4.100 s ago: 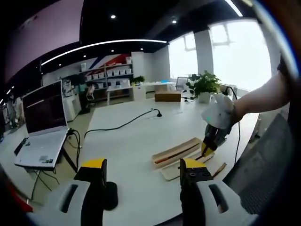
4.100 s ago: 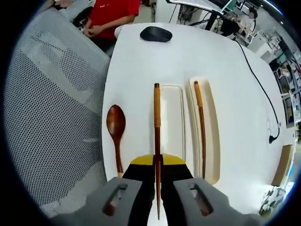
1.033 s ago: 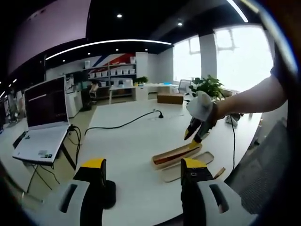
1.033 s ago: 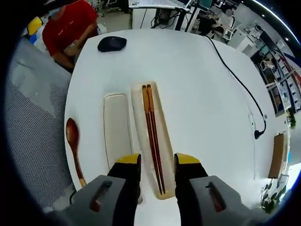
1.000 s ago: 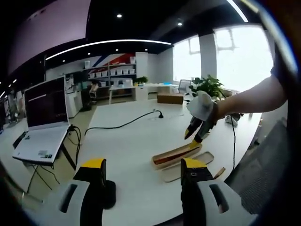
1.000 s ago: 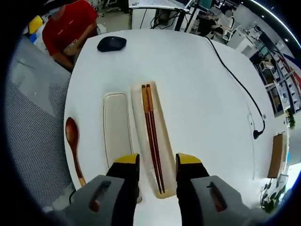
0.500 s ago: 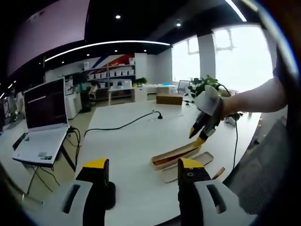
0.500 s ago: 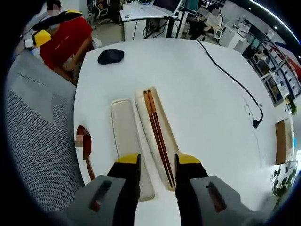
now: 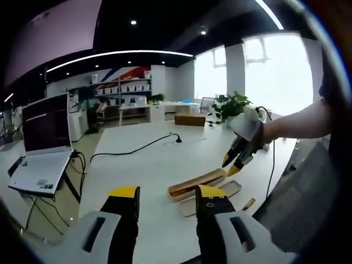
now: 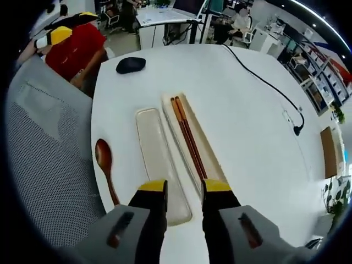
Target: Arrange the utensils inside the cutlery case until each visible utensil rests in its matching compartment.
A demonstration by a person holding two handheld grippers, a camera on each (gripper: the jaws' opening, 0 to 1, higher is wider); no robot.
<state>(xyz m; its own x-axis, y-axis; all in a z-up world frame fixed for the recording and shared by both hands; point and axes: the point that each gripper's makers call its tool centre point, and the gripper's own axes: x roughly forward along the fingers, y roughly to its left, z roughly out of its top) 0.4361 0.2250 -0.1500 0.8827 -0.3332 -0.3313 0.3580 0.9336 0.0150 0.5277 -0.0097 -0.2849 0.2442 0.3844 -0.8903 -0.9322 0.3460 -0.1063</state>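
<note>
A pale wooden cutlery case lies in two long trays on the white table. The right tray (image 10: 212, 157) holds a pair of brown chopsticks (image 10: 188, 138). Beside it, the left tray (image 10: 159, 159) is bare. A brown wooden spoon (image 10: 105, 165) lies on the table left of the trays, near the table edge. My right gripper (image 10: 184, 190) hovers open above the near ends of the trays, holding nothing. In the left gripper view the chopstick tray (image 9: 197, 183) sits low on the table, the right gripper (image 9: 231, 166) hangs above it, and my left gripper (image 9: 168, 195) stands open and apart.
A black mouse (image 10: 131, 64) sits at the far end of the table, near a person in red (image 10: 71, 49). A grey mesh chair (image 10: 49, 148) flanks the spoon side. A black cable (image 10: 264, 82) crosses the table. A laptop (image 9: 41, 143) stands to the left.
4.1 s ago my right gripper was shut on a chopstick; now both chopsticks lie in the tray and it is open. The right gripper has drifted back. The left jaws have narrowed a little.
</note>
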